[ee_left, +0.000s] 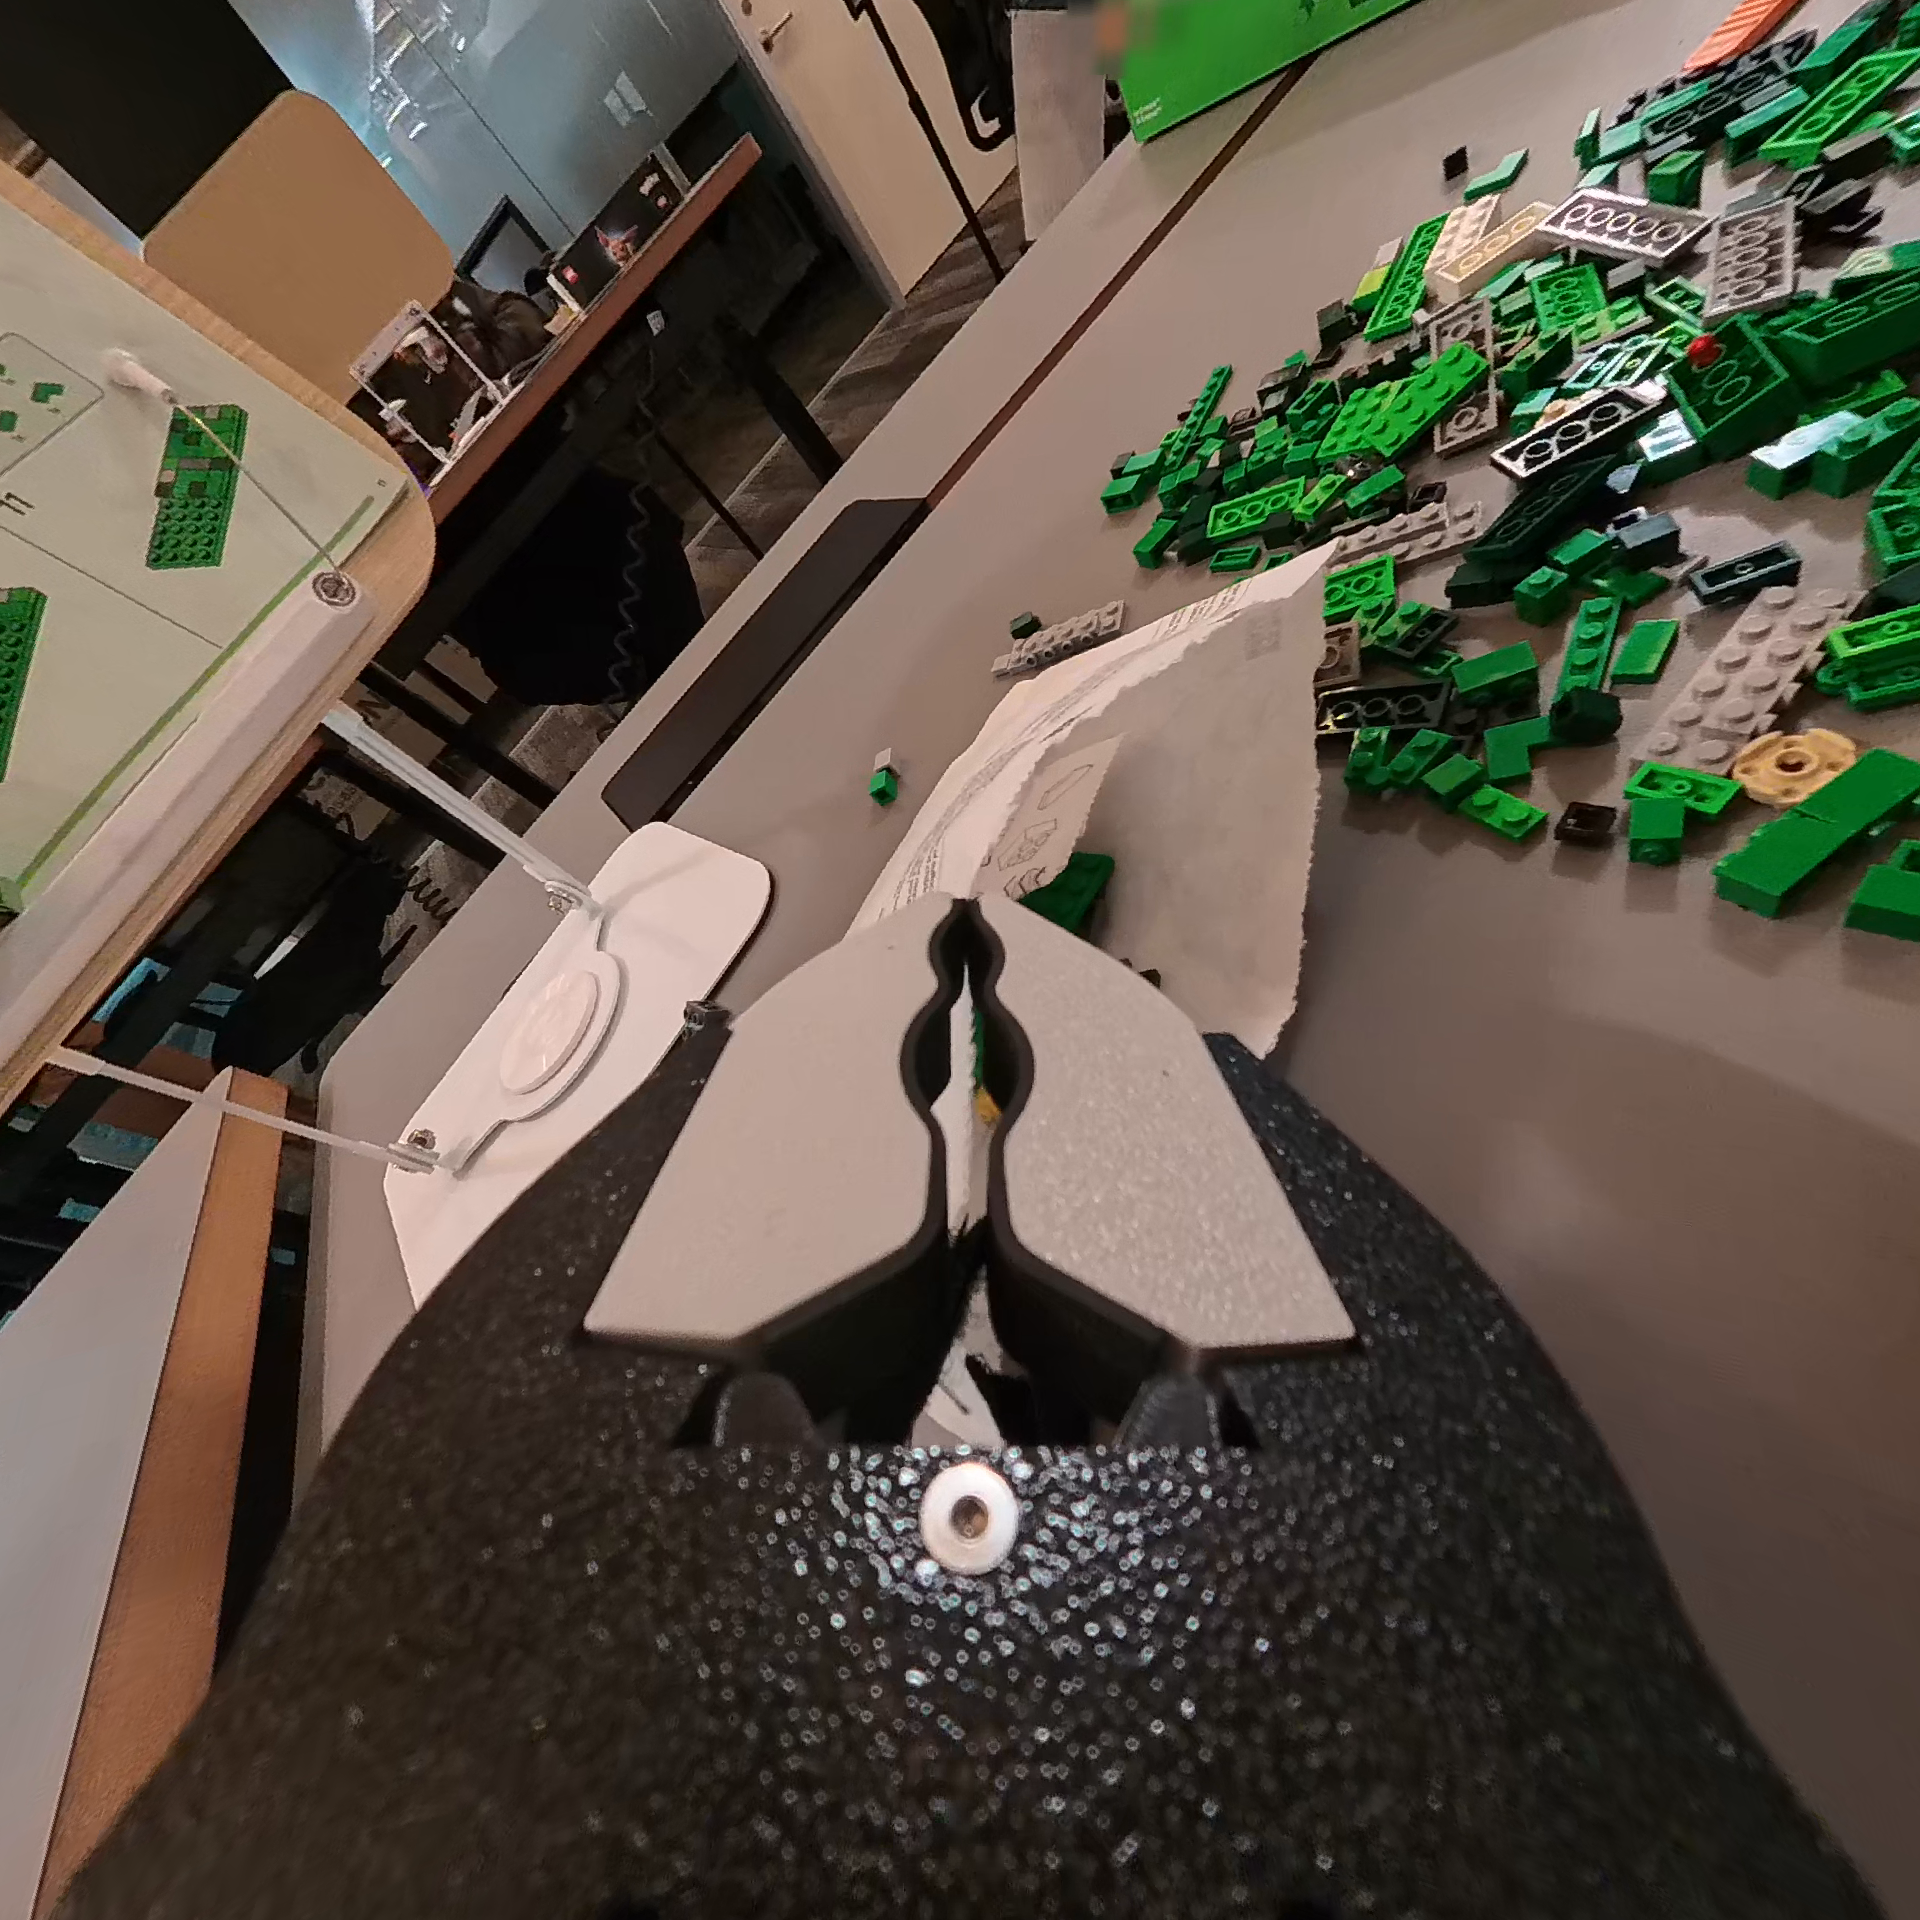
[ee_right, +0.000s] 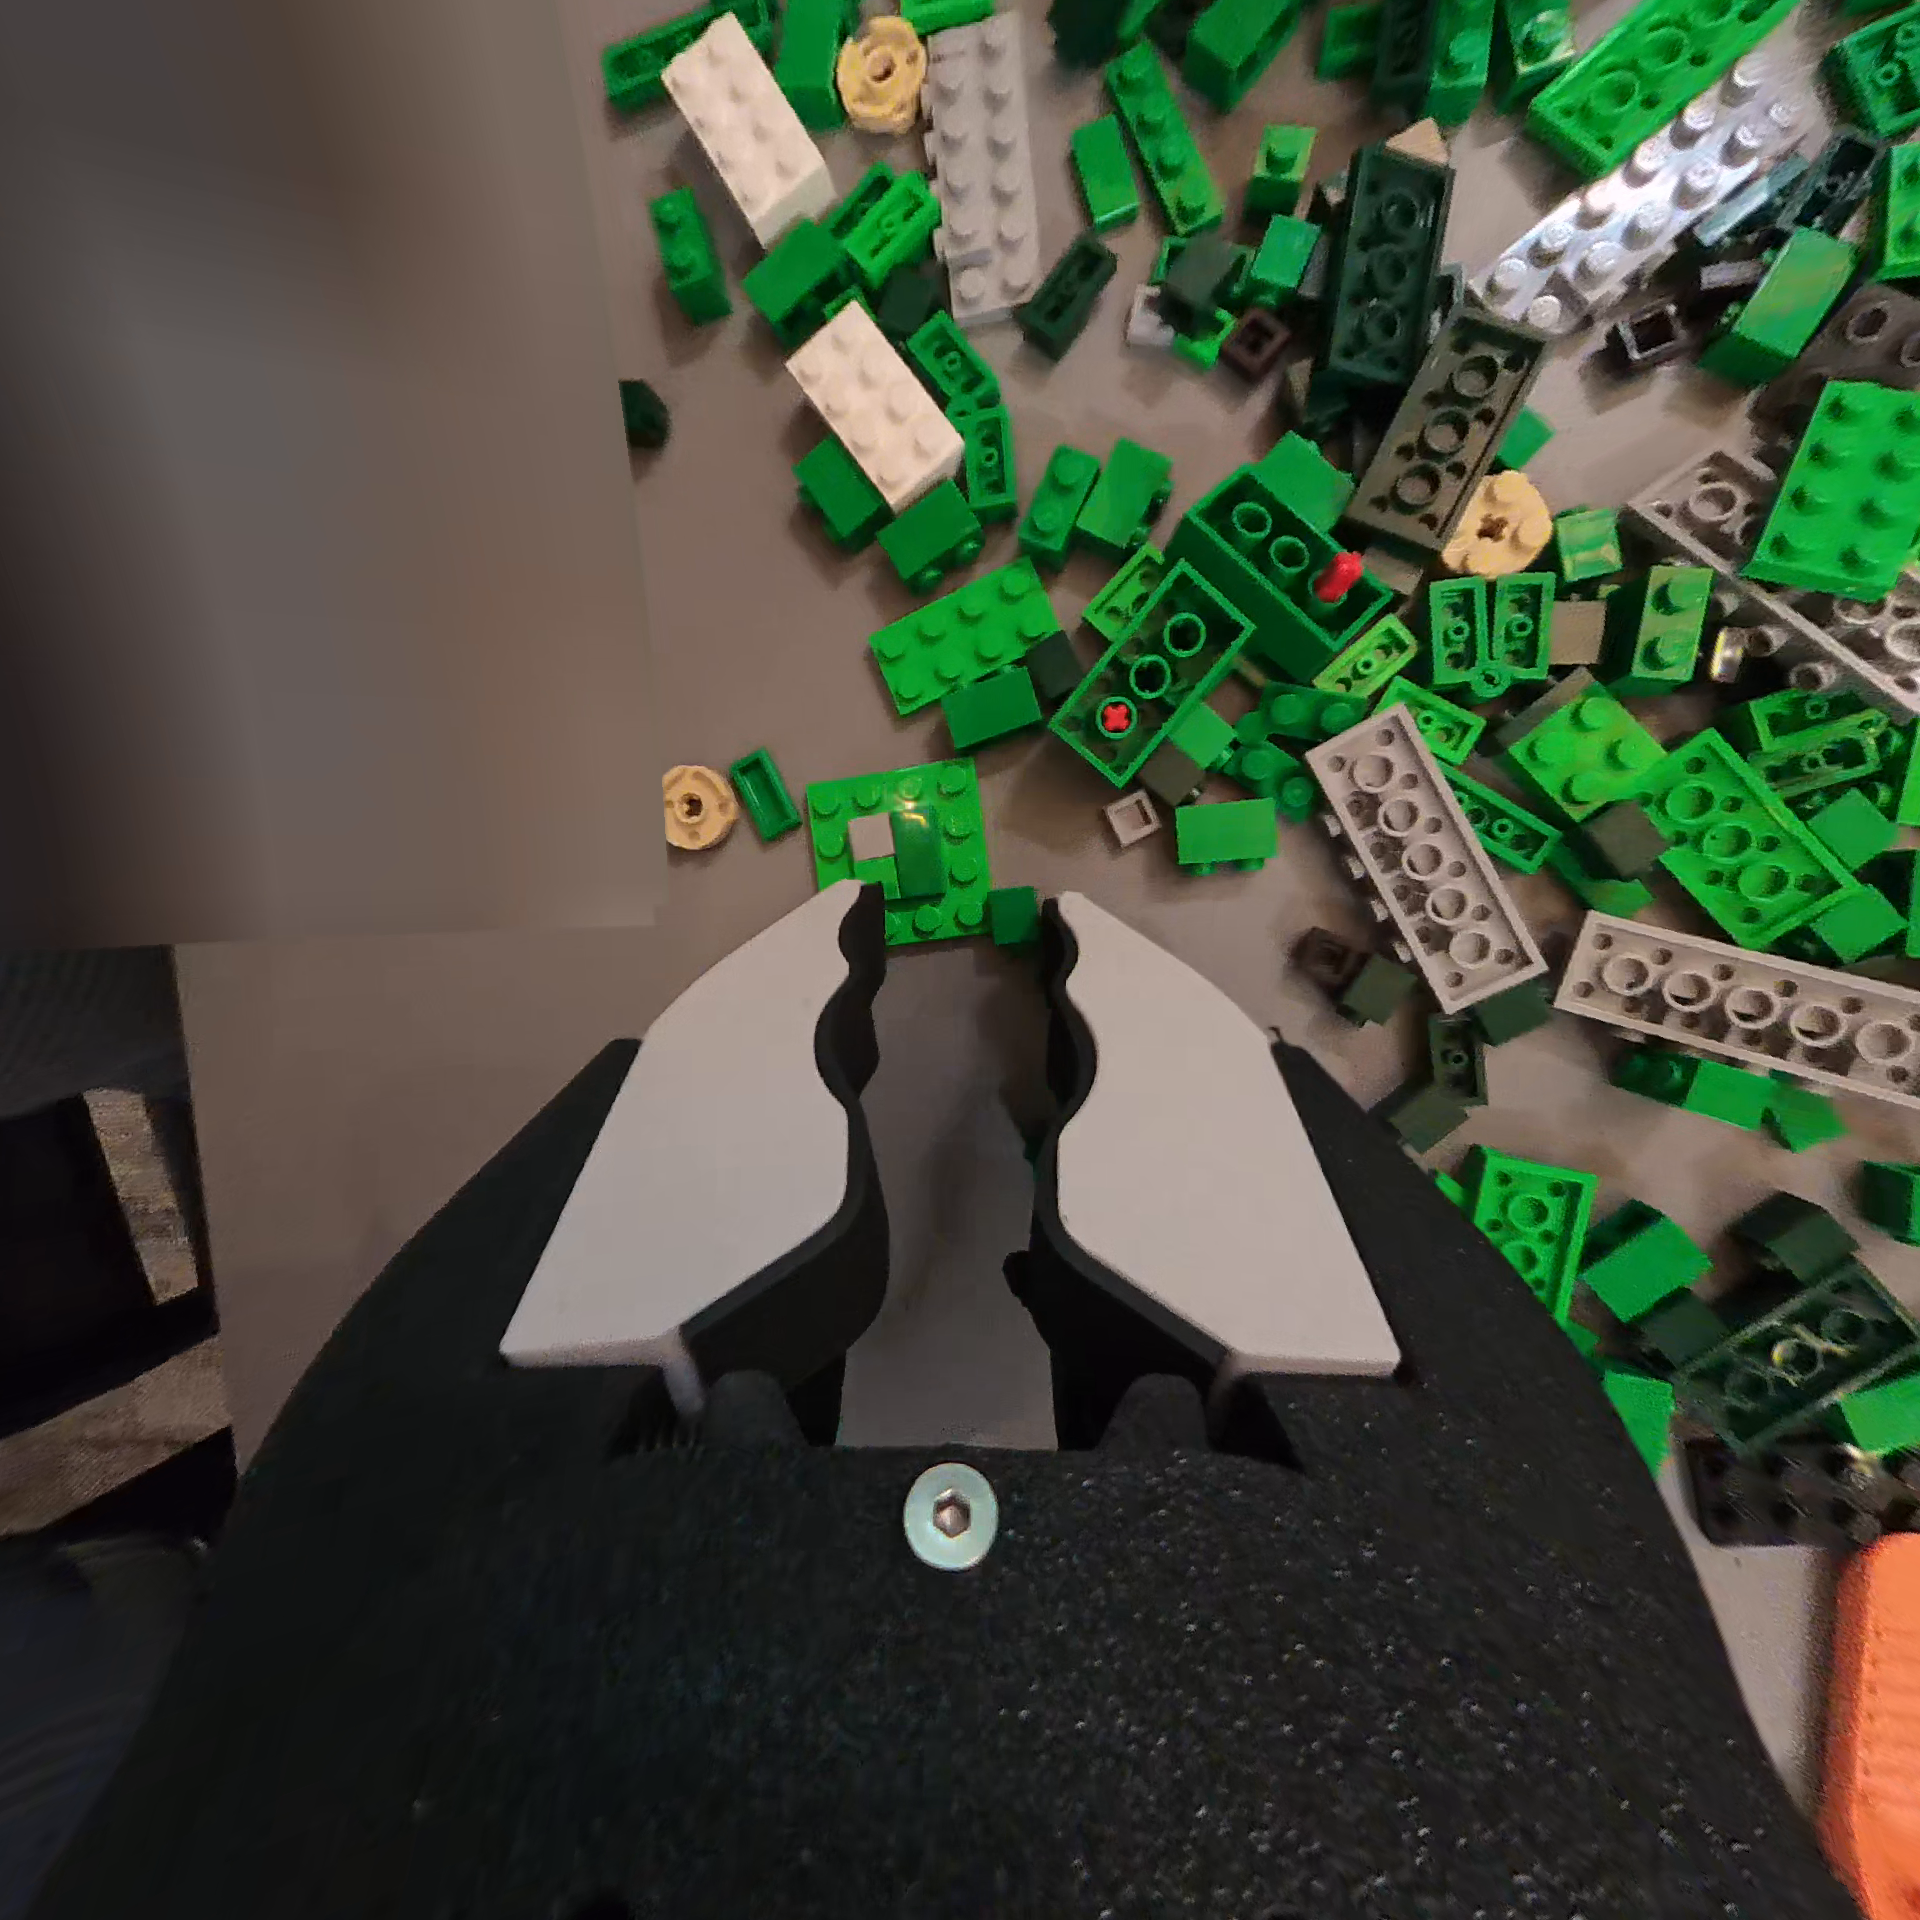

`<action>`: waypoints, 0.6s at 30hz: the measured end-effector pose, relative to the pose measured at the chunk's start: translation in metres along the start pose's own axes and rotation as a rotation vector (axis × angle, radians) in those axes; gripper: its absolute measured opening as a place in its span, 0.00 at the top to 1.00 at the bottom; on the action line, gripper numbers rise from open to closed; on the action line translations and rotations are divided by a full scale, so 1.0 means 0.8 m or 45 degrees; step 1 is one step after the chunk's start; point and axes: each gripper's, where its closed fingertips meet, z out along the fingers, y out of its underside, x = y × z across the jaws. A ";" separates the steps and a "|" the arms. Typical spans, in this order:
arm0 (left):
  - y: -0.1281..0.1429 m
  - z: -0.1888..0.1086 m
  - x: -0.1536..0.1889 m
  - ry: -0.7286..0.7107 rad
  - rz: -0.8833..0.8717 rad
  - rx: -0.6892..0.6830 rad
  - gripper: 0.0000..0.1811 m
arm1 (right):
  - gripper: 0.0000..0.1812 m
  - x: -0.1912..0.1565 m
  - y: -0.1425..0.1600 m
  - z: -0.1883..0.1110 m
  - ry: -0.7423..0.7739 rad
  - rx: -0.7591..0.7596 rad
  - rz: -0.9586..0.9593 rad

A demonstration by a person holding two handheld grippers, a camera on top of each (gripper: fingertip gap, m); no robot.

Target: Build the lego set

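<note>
**Left jaws pinch the paper bag, right jaws hang spread over the bricks**

Over on the left, the left gripper (ee_left: 968, 920) has its jaws pressed almost together on a torn white paper bag (ee_left: 1132, 727), a sliver of white paper showing in the narrow slit between them. The bag billows forward from the jaws across the grey worktop (ee_left: 1507, 1195), its ragged far edge reaching the near fringe of the brick pile (ee_left: 1558, 468). That pile, mostly green with grey, black and tan pieces, spreads toward the worktop's far right corner, where a green box (ee_left: 1216, 62) lies near the far edge. One small green brick (ee_left: 883, 784) sits alone, left of the bag. At the worktop's left edge, a white stand (ee_left: 582, 997) carries the instruction booklet (ee_left: 156, 540), tilted and open on pictures of green plates.

Now the right gripper (ee_right: 961, 920): jaws spread, bare worktop showing between them, nothing held. Just beyond the tips lies a square green plate (ee_right: 940, 805) with a hole in it and a green sloped tile (ee_right: 920, 847) on top; the left tip overlaps its near corner in this view, though whether it touches I cannot tell. A tan round piece (ee_right: 698, 805) and a small green tile (ee_right: 764, 795) lie just left of the plate. Two white bricks (ee_right: 873, 405) lie farther out, along the pile's left fringe.
</note>
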 end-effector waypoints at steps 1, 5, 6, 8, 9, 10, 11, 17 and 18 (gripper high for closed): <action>0.000 0.000 0.000 0.001 0.002 -0.001 1.00 | 0.85 0.003 0.000 -0.003 0.017 0.010 0.009; 0.000 0.001 0.002 0.003 0.009 -0.003 1.00 | 0.86 0.014 -0.010 -0.010 0.073 0.087 0.006; 0.001 0.001 0.002 0.005 0.009 -0.004 1.00 | 0.86 0.013 -0.012 -0.008 0.065 0.092 -0.005; 0.001 0.001 0.003 0.009 0.011 -0.008 1.00 | 0.87 0.009 -0.014 -0.002 0.044 0.076 -0.032; 0.002 0.002 0.003 0.009 0.014 -0.010 1.00 | 0.87 0.010 -0.014 0.001 0.042 0.066 -0.043; 0.002 0.002 0.004 0.010 0.017 -0.012 1.00 | 0.86 0.012 -0.014 0.003 0.052 0.057 -0.047; 0.002 0.002 0.004 0.011 0.019 -0.013 1.00 | 0.85 0.017 -0.012 0.005 0.075 0.044 -0.043; 0.002 0.002 0.005 0.013 0.025 -0.016 1.00 | 0.85 0.043 -0.010 -0.016 0.165 0.084 0.036; 0.002 0.002 0.005 0.013 0.026 -0.017 1.00 | 0.85 0.049 -0.009 -0.020 0.187 0.091 0.047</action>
